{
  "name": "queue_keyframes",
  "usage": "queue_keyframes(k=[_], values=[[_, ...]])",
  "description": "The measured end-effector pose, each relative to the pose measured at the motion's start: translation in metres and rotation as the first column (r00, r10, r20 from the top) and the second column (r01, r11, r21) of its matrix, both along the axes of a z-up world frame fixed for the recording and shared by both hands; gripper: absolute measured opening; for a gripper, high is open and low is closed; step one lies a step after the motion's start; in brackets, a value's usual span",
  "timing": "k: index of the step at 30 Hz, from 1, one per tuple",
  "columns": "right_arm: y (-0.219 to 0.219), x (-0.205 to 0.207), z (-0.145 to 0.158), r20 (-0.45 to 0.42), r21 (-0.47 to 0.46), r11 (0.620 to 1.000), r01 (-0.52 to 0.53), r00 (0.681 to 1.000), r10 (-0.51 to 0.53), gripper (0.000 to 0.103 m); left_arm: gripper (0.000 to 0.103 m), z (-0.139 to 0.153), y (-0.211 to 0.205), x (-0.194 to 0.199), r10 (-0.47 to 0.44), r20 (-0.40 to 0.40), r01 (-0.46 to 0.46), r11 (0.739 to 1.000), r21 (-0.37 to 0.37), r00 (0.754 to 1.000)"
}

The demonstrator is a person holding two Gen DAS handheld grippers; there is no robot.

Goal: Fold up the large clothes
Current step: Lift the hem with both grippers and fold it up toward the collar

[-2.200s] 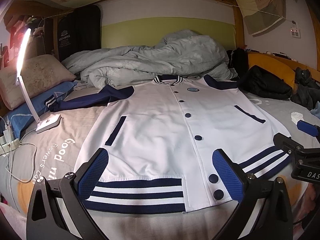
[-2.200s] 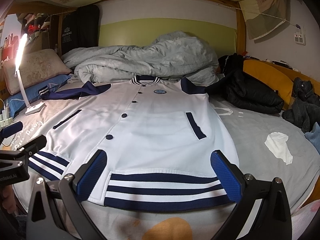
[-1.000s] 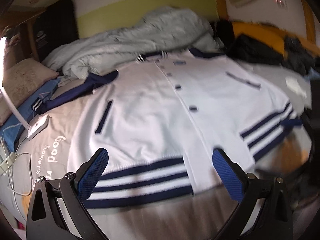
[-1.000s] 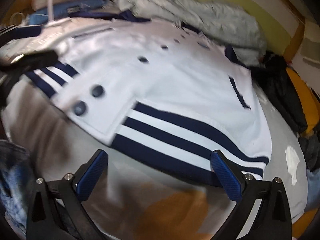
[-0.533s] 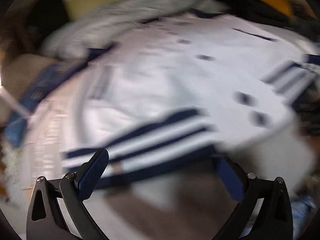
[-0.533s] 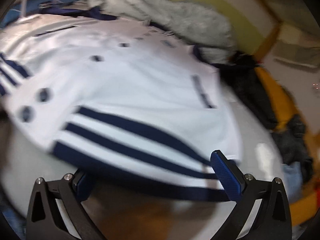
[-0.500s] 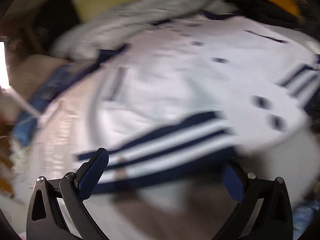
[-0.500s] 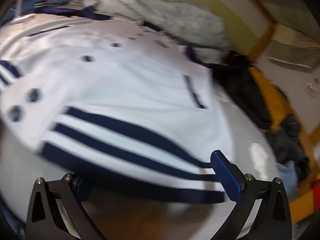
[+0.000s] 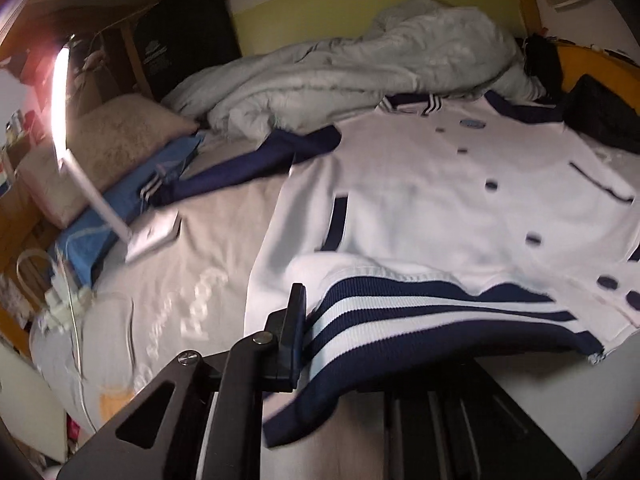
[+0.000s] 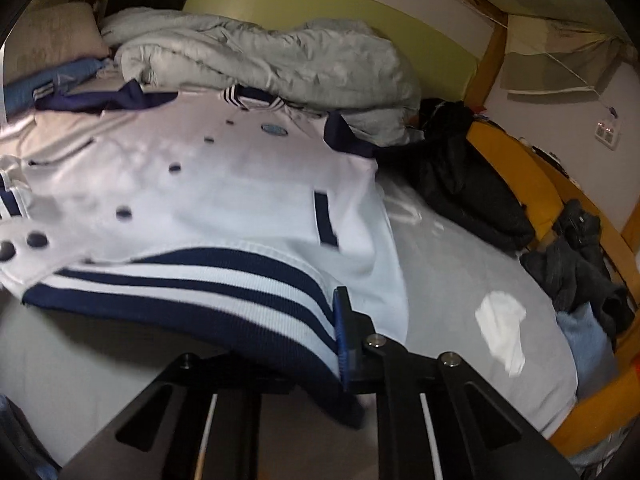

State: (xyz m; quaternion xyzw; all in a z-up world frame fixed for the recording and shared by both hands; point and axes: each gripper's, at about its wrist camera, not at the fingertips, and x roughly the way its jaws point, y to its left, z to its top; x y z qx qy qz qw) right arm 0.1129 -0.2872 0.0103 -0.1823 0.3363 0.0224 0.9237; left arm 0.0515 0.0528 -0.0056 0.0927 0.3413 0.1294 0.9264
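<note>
A white varsity-style jacket lies front-up on the bed, its smooth body crossed by a row of dark round buttons and two slanted navy-trimmed pockets. The sleeves are navy, the collar and hem thick ribbed knit in navy and white stripes.

The left hand-held gripper is pinched on the left corner of the hem; one black finger presses against the ribbing while the other is hidden under the fabric, and the corner rides up off the bed. The right hand-held gripper is likewise clamped on the opposite corner of the hem, with a blue textured pad tight against the striped knit and the cloth draped over the black frame.

The bed carries a pale grey sheet with white lettering. A rumpled, puffy grey duvet is heaped at the head, touching the jacket's collar. To the left sit a beige nubby pillow on a blue one, and a white desk lamp with a glowing bar stands on the sheet on its flat base. White cables tangle at the bed's left edge. On the right, dark clothes are piled against an orange-yellow padded side rail, and a scrap of white cloth or paper lies on the sheet. A wooden frame and a lime-green wall panel close the far end; a wall switch is mounted on the right wall.
</note>
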Motion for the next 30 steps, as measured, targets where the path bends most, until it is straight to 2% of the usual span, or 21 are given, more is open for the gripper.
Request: queue_keyframes(k=[3, 6, 11, 14, 17, 18, 19, 20, 21, 22, 23, 26, 30], values=[[-0.004, 0.032, 0.014, -0.037, 0.043, 0.999, -0.003, 0.999, 0.004, 0.013, 0.017, 0.016, 0.001, 0.038, -0.035, -0.047, 0.036, 0.999, 0.013, 0.998], [-0.002, 0.072, 0.012, -0.069, 0.021, 1.000, -0.012, 0.998, 0.013, 0.013, 0.017, 0.017, 0.006, 0.074, -0.038, -0.104, 0.039, 0.999, 0.004, 0.994], [0.002, 0.121, -0.014, -0.155, 0.022, 1.000, -0.017, 0.988, 0.021, 0.013, 0.018, -0.017, 0.018, 0.126, -0.038, -0.214, 0.027, 0.998, -0.051, 0.976], [0.008, 0.140, -0.030, -0.175, 0.006, 1.000, -0.016, 0.984, 0.017, 0.015, 0.020, -0.038, 0.017, 0.139, -0.041, -0.228, 0.032, 0.999, -0.042, 0.973], [0.009, 0.147, -0.037, -0.176, 0.021, 1.000, -0.002, 0.984, 0.006, 0.022, 0.020, -0.048, 0.017, 0.149, -0.041, -0.244, 0.026, 0.998, -0.066, 0.969], [0.008, 0.149, -0.037, -0.165, 0.013, 1.000, 0.003, 0.986, -0.001, 0.034, 0.024, -0.048, 0.018, 0.149, -0.042, -0.240, 0.026, 0.997, -0.071, 0.970], [0.005, 0.150, -0.036, -0.148, 0.001, 1.000, 0.015, 0.989, -0.014, 0.051, 0.028, -0.046, 0.018, 0.148, -0.040, -0.231, 0.024, 0.997, -0.068, 0.972], [0.002, 0.149, -0.033, -0.128, 0.004, 1.000, 0.023, 0.991, -0.023, 0.063, 0.041, -0.043, 0.020, 0.145, -0.041, -0.216, 0.027, 0.997, -0.067, 0.976], [-0.005, 0.146, -0.027, -0.097, 0.043, 0.999, 0.022, 0.995, -0.017, 0.089, 0.068, -0.039, 0.022, 0.142, -0.048, -0.193, 0.035, 0.997, -0.072, 0.980], [-0.011, 0.144, -0.021, -0.075, 0.078, 0.997, 0.020, 0.997, -0.014, 0.103, 0.084, -0.031, 0.025, 0.135, -0.063, -0.156, 0.050, 0.995, -0.086, 0.986], [-0.017, 0.140, -0.014, -0.048, 0.117, 0.993, 0.025, 0.999, -0.019, 0.103, 0.103, -0.023, 0.028, 0.129, -0.065, -0.114, 0.054, 0.994, -0.095, 0.991], [-0.032, 0.129, 0.006, -0.001, 0.216, 0.976, 0.027, 1.000, -0.027, 0.103, 0.103, 0.006, 0.034, 0.109, -0.078, -0.003, 0.077, 0.989, -0.127, 0.997], [-0.040, 0.107, 0.025, 0.083, 0.243, 0.970, 0.012, 0.996, -0.033, 0.103, 0.103, 0.032, 0.036, 0.083, -0.121, 0.091, 0.136, 0.973, -0.186, 0.989]])
